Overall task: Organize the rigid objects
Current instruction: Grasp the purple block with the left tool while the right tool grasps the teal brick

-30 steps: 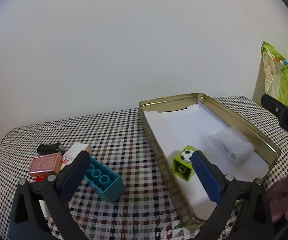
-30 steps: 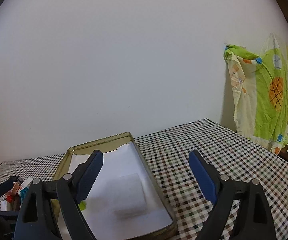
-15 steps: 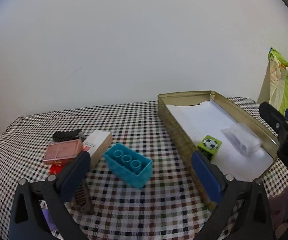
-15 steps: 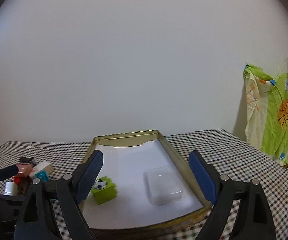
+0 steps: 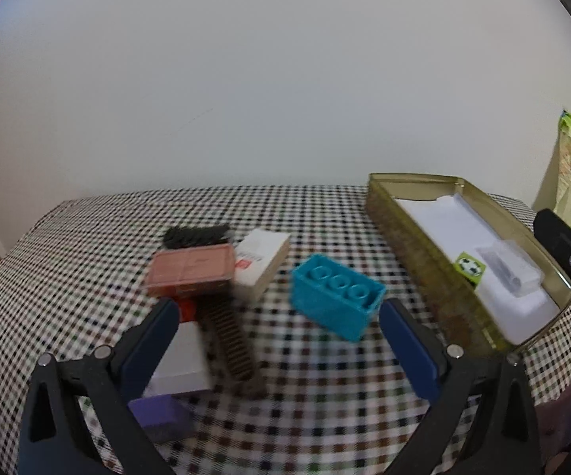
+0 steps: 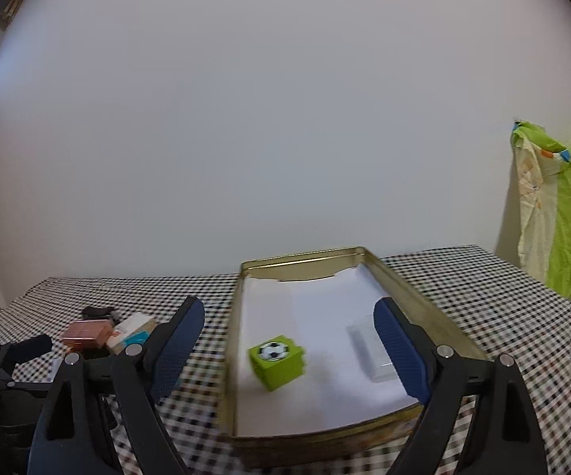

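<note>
Left wrist view: the left gripper (image 5: 275, 330) hangs above the black-and-white checked tablecloth (image 5: 87, 245) with its blue-padded jaws spread wide and nothing between them. Just beyond, at about 1 o'clock from the gap, lies a teal plastic building brick with three round studs (image 5: 336, 296). At 11 o'clock sit a flat pink rectangular case (image 5: 191, 270), a white cardboard box with red print (image 5: 260, 262) touching its right side, and a black ridged object (image 5: 196, 234) behind them. A brown toothed comb (image 5: 230, 342) lies between the jaws, near the left pad. At 2 o'clock stands a shallow gold metal tray lined with white paper (image 5: 412, 233).

Right wrist view: the right gripper (image 6: 289, 350) is likewise spread wide and empty, poised over the same tray (image 6: 423, 297). Inside, a lime-green cube with a football picture (image 6: 276, 361) rests at 12 o'clock between the jaws, and a clear plastic box (image 6: 370, 346) lies at 2 o'clock, beside the right pad.
</note>
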A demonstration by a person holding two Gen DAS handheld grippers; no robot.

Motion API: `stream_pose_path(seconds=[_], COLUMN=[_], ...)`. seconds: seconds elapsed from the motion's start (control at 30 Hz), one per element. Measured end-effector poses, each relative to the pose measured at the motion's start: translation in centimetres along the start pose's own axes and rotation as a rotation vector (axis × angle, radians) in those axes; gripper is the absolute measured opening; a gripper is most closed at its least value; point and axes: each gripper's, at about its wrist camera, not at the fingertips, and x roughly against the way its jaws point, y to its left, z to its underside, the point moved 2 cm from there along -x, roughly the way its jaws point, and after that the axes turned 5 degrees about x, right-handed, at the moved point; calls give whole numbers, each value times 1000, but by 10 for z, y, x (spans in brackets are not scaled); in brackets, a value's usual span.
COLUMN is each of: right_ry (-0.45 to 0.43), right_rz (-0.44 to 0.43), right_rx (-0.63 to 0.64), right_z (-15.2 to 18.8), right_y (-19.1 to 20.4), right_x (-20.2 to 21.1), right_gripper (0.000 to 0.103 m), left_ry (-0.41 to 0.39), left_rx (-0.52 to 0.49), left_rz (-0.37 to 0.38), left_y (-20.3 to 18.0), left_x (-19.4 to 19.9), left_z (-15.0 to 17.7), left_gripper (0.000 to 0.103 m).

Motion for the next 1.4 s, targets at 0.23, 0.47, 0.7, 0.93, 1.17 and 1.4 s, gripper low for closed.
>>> stream_pose_path(seconds=[0.23,0.47,0.7,0.93,1.17,1.4], right_ry=[14,53,86,131,152,158], right_rz=[-58,-107,-153,-201,-216,-225], right_rx=[17,11,13,-5,25,46], right_z=[2,6,9,13,15,16], right_y=[26,42,50,52,63,67], right_x=[-4,-11,-18,-23,-26,-26], right_gripper=[89,89,89,89,89,89], left_ry=[57,134,234,310,311,288], left_rx=[64,107,116,116,38,51], left_rz=[-3,15,63,93,67,91], left_y=[33,56,79,92,79,83], left_x=[3,2,-2,-10,-13,-1], left_z=[6,17,29,34,34,35], left_gripper=[102,102,102,94,53,41])
